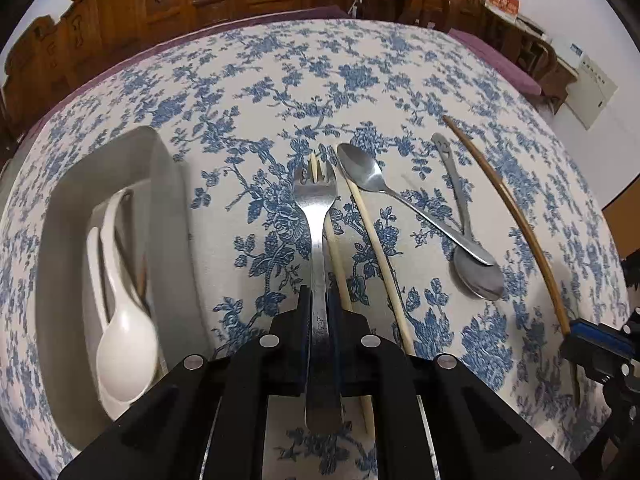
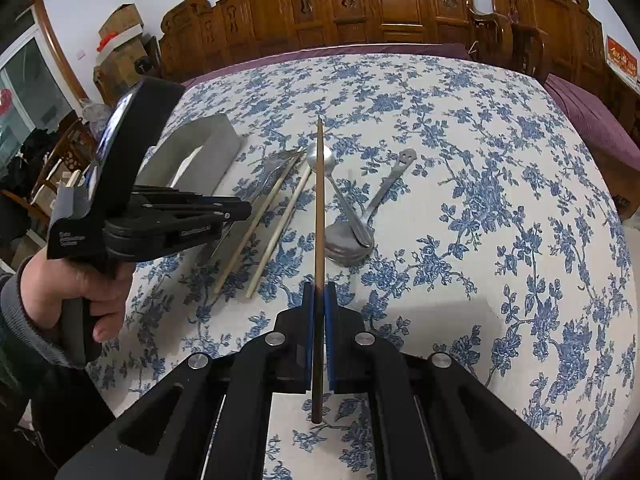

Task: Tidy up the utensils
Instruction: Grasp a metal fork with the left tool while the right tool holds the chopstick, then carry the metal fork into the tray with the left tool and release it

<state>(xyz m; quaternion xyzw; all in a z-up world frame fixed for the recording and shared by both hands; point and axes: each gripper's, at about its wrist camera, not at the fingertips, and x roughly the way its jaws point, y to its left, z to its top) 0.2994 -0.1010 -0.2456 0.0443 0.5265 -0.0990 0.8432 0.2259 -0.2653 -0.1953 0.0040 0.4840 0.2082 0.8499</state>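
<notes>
A counter (image 1: 360, 64) covered with a white cloth printed with blue flowers carries scattered cutlery. The left gripper (image 1: 319, 300) has its jaws closed on the handle of a steel fork (image 1: 316, 216), which points straight ahead with its tines away from the camera. To its left sits a grey tray (image 1: 168, 184) holding white ceramic spoons (image 1: 126, 344); their exact number is hard to tell. Just right of the fork, two pale chopsticks (image 1: 372, 232) lie on the cloth, one passing under the fork's tines. Further right, two steel spoons (image 1: 404, 196) lie crossed, the handle of one resting on the bowl of the other.

The right gripper (image 2: 319, 296) has its jaws closed on a single dark brown chopstick (image 2: 319, 200), which points forward above the cloth. From the right wrist view, the person's left hand (image 2: 76, 292) grips the handle of the left tool, beside the tray. Carved wooden furniture (image 2: 380, 8) stands beyond the counter.
</notes>
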